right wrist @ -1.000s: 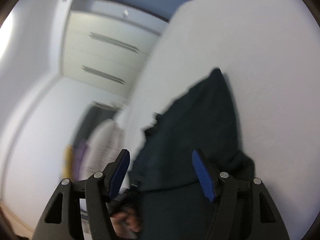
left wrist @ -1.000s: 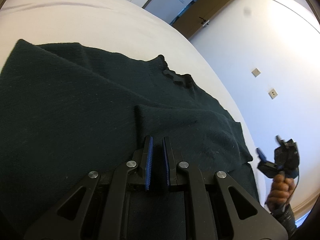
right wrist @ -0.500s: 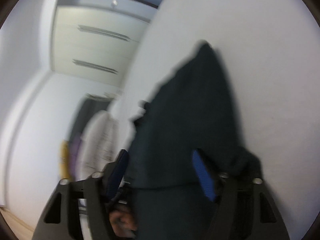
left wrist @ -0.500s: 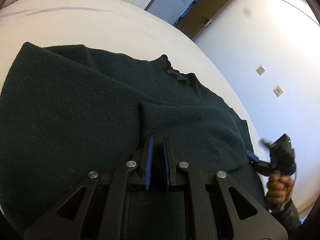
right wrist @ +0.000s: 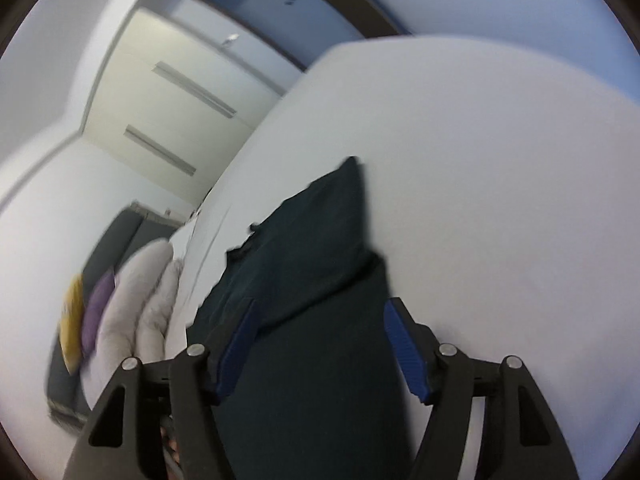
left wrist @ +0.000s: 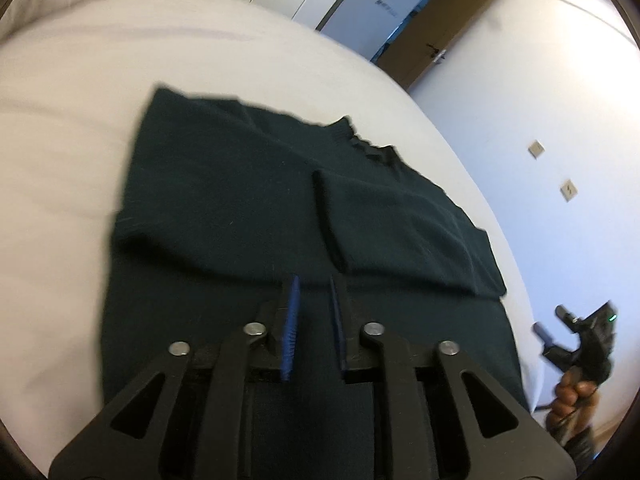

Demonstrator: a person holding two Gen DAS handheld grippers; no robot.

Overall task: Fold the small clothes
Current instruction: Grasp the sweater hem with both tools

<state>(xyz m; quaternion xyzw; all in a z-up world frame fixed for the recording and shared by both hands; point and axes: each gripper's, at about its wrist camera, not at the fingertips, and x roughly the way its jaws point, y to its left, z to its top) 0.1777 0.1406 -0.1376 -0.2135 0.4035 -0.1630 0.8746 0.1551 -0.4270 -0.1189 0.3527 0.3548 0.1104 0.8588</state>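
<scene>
Left wrist: dark sweater lies beyond the left tongs, just parting, empty.

Bedroom with a white bed, pale walls and built-in wardrobes

I see a wide white bed filling most of both views, with white pillows plus a purple cushion and a yellow cushion stacked at one end against a dark headboard. Beyond the bed's far edge stand cream wardrobe doors with long bar handles, beside a brown wooden door swung open on a bluish doorway. The plain white wall carries two small switch plates, and bright, even light washes its upper part.
</scene>
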